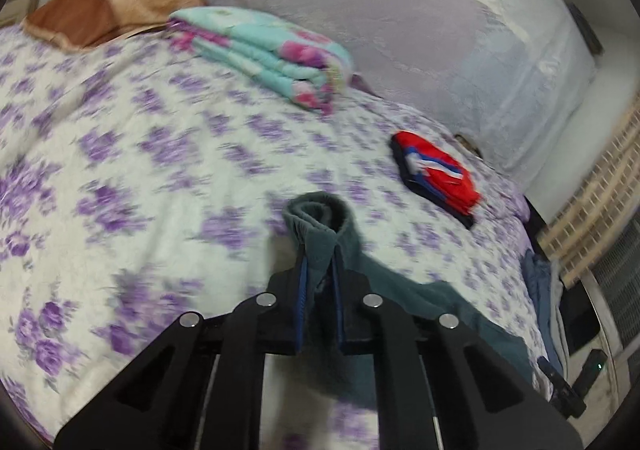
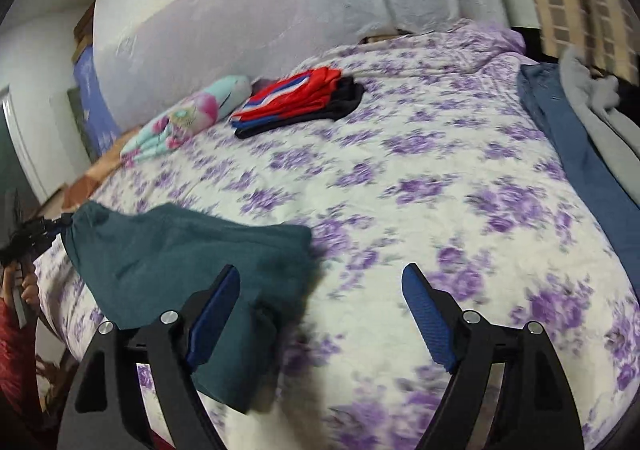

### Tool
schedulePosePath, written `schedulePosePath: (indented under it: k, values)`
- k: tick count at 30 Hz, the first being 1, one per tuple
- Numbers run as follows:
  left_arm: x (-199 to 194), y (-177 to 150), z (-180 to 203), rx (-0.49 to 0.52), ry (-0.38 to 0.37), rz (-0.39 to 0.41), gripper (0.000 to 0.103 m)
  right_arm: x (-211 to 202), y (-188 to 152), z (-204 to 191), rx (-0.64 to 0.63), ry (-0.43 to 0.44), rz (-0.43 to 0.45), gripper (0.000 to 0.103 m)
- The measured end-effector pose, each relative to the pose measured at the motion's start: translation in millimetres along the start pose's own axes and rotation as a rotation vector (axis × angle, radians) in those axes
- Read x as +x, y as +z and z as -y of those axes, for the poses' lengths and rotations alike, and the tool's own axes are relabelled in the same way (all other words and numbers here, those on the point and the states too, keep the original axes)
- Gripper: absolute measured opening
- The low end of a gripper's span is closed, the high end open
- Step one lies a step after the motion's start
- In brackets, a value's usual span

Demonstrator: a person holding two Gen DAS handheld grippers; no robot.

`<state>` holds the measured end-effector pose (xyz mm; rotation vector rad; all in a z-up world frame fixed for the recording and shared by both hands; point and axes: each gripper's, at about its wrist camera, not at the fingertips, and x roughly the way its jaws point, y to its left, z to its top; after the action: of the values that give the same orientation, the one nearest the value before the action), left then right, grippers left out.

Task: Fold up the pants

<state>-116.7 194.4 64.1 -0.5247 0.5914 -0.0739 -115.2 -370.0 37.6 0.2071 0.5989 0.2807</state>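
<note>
Two grippers: the left gripper [image 1: 320, 262] pinches the teal pants [image 1: 316, 226]; the right gripper [image 2: 320, 282] gapes wide, empty.

Middle of the bed [image 2: 400, 178] is wide open — plenty of room to swing through. Far edge is cluttered: folded quilt [image 1: 264, 50], red clothes stack [image 2: 304, 96]. Right edge has blue jeans [image 2: 568, 154] — teal pants [image 2: 180, 250] cover the near-left corner.
</note>
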Motion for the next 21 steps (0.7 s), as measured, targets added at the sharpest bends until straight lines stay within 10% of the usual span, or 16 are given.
schedulePosePath:
  k: [11,21]
  values:
    - [-10.1,-29.1,212.7,0.431,-0.226,0.006,0.009,-25.5,-8.0,44.2,0.130,0.022,0.072,0.084]
    - [78.2,-196.2,341.9,0.731,-0.476,-0.381,0.009,-54.9,-11.5,79.6,0.213,0.001,0.135,0.084]
